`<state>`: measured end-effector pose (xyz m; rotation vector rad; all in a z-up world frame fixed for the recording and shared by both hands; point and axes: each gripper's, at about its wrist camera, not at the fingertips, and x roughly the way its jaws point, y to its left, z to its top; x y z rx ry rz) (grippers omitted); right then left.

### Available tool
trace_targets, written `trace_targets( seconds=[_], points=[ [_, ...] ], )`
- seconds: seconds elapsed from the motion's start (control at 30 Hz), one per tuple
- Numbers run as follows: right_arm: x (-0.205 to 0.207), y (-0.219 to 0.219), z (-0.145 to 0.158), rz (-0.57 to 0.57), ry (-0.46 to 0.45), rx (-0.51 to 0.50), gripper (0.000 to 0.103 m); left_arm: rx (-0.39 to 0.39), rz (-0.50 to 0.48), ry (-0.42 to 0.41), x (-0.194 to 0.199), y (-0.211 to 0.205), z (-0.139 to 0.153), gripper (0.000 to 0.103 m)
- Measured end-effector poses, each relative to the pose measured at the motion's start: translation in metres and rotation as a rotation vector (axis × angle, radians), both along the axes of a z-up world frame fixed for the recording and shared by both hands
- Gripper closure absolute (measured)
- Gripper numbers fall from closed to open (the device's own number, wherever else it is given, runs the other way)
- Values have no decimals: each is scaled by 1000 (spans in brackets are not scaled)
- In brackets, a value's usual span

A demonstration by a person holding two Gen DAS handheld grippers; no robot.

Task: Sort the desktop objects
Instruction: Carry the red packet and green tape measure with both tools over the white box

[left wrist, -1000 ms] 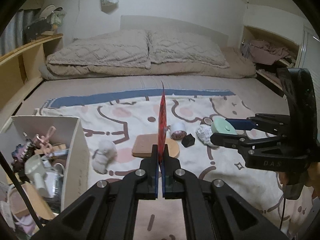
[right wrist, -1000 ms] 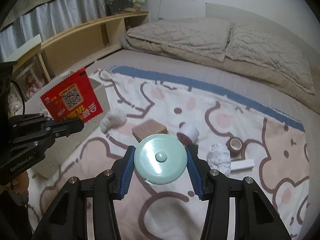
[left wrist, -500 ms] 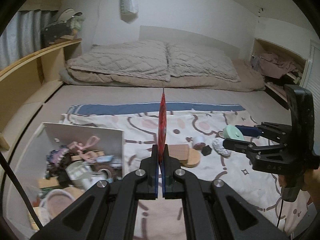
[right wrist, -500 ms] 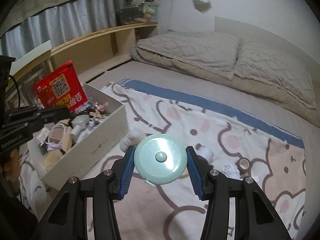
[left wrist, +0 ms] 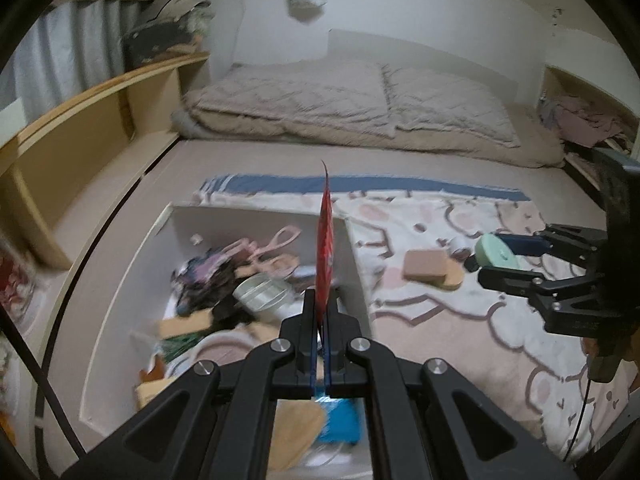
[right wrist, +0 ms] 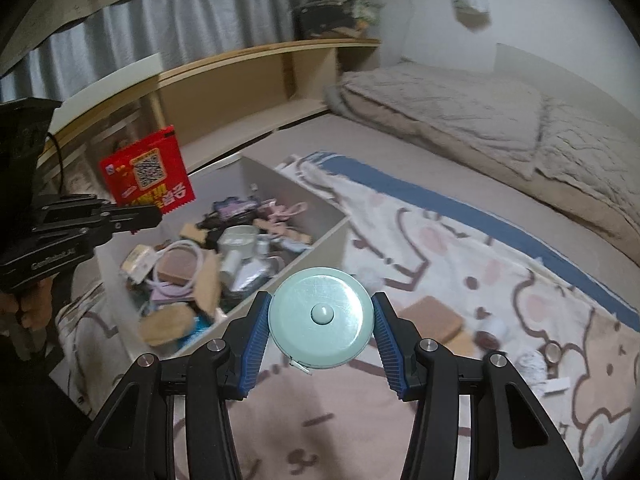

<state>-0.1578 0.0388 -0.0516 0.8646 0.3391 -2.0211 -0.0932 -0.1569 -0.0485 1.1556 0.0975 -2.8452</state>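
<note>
Both grippers carry an item above the white storage box (left wrist: 256, 216) on the bed

Left wrist view: the left gripper (left wrist: 319, 312) has its jaws pinched flat on a red packet (left wrist: 325, 240), seen edge-on and upright over the cluttered box; at right, the right gripper (left wrist: 516, 256) holds a mint round case (left wrist: 494, 250) over the patterned blanket (left wrist: 460, 320). Right wrist view: the right gripper (right wrist: 321, 318) stands half open, its blue pads (right wrist: 256, 336) clamping the case (right wrist: 322, 316) just beside the box's near wall (right wrist: 312, 256); the packet (right wrist: 146, 172) hangs over the box's far side
</note>
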Motion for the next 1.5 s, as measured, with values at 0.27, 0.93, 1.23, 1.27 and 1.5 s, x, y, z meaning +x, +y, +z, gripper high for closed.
trace_targets(
  seconds=[0.27, 0.93, 1.23, 1.27, 1.5],
  points=[
    [20, -36, -1, 79, -28, -3, 52, 34, 24, -132, 25, -27, -26, 100],
    [11, -44, -12, 46, -68, 11, 52, 186, -123, -424, 14, 24, -81, 100],
    [18, -52, -17, 77, -72, 32, 52, 105, -62, -392, 15, 13, -80, 49],
    [18, -53, -18, 79, -73, 32, 52, 87, -45, -375, 17, 9, -77, 49],
    [34, -68, -25, 163, -90, 55, 52, 40, 49, -307, 27, -23, -60, 49]
  ],
)
